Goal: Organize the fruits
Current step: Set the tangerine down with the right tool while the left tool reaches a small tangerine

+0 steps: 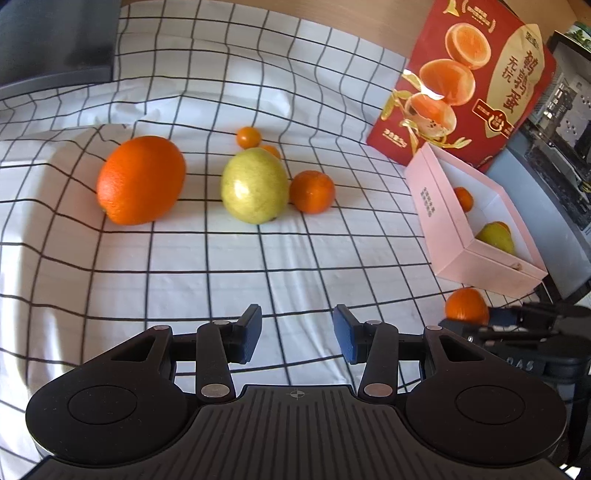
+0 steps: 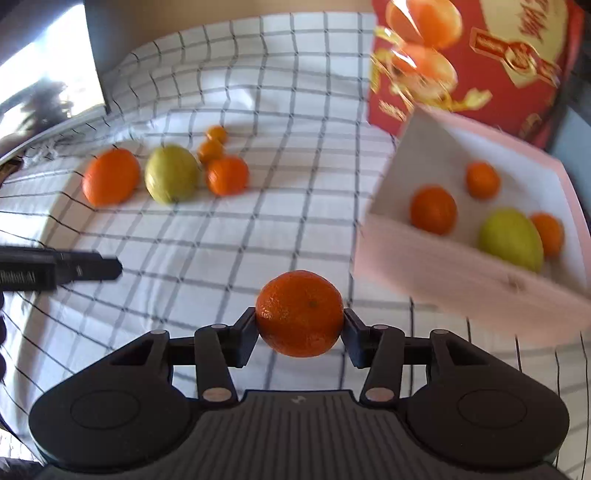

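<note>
Checked cloth [image 2: 229, 258] beneath right tongs [image 2: 300, 325] gripping mandarin [image 2: 300, 314]

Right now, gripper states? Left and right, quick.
Left gripper: open, nothing between its fingers.
Right gripper: shut on a mandarin.

sunlit checked tablecloth [image 1: 229, 266], beige wall [image 1: 332, 22]

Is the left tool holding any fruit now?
No, the left tool stands open over the bare checked cloth, with nothing between its pads.
</note>
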`<action>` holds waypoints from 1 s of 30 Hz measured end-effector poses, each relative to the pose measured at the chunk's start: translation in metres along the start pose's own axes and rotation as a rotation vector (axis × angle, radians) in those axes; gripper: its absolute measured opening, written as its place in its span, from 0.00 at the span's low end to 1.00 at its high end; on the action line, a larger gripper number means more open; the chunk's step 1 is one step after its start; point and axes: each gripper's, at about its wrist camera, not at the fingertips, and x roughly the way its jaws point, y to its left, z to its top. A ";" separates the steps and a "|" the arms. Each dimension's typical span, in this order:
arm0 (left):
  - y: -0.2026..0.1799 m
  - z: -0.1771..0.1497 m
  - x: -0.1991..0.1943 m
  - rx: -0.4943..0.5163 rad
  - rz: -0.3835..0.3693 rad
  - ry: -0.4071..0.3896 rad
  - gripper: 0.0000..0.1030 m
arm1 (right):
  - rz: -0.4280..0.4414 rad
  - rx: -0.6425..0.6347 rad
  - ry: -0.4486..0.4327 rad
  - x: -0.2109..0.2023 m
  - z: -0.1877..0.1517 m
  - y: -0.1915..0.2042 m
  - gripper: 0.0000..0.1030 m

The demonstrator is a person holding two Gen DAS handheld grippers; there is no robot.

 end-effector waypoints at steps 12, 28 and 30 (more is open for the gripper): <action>-0.001 0.053 -0.009 0.027 0.009 -0.103 0.46 | -0.096 0.053 -0.087 0.005 -0.026 -0.007 0.74; 0.013 0.196 0.124 -0.042 0.206 0.115 0.46 | -0.166 0.076 -0.224 0.015 -0.043 -0.005 0.85; 0.013 0.196 0.132 -0.027 0.230 0.126 0.46 | -0.169 0.084 -0.223 0.016 -0.043 -0.005 0.86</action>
